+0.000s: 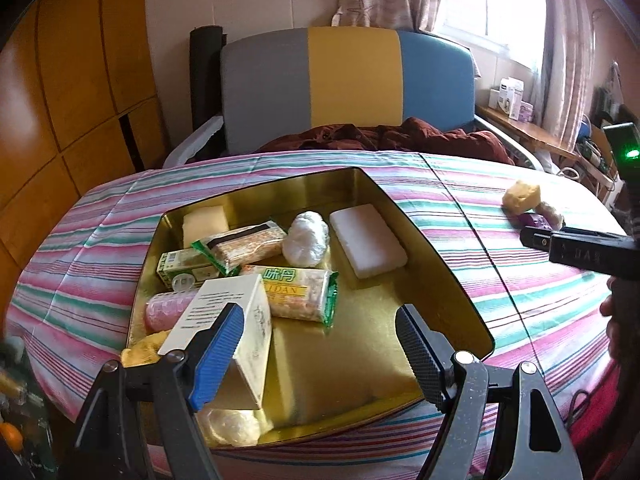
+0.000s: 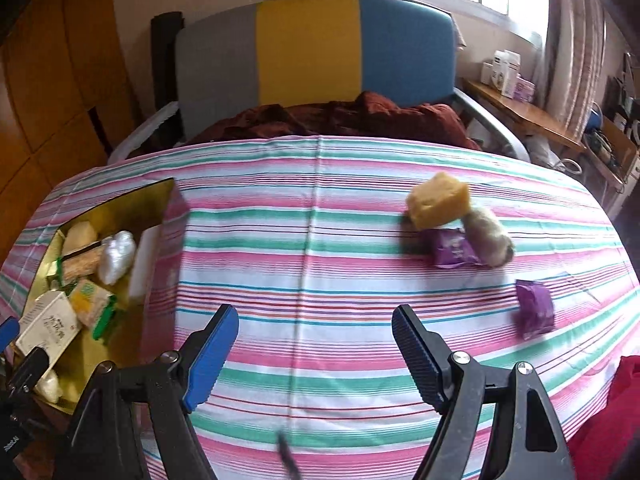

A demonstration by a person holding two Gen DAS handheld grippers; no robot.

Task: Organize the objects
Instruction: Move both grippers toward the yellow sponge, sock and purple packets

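Over the gold tin [image 1: 436, 240], which rests on the striped cloth [image 2: 320, 240], the left gripper [image 1: 320, 344] points steeply down with jaws wide apart and nothing pressed between them; its left pad overlaps a white carton [image 1: 236, 328] leaning inside the tin, and contact cannot be told. Beside the carton lies a green-edged packet [image 1: 300, 292] printed with two Chinese characters above the letters "TDAN". Over bare cloth the right gripper [image 2: 316, 352] also tilts down, jaws open and empty. Still outside the tin, ahead and to its right, are a yellow sponge [image 2: 438, 204], a purple wrapper [image 2: 454, 250] and a second purple packet [image 2: 534, 308].
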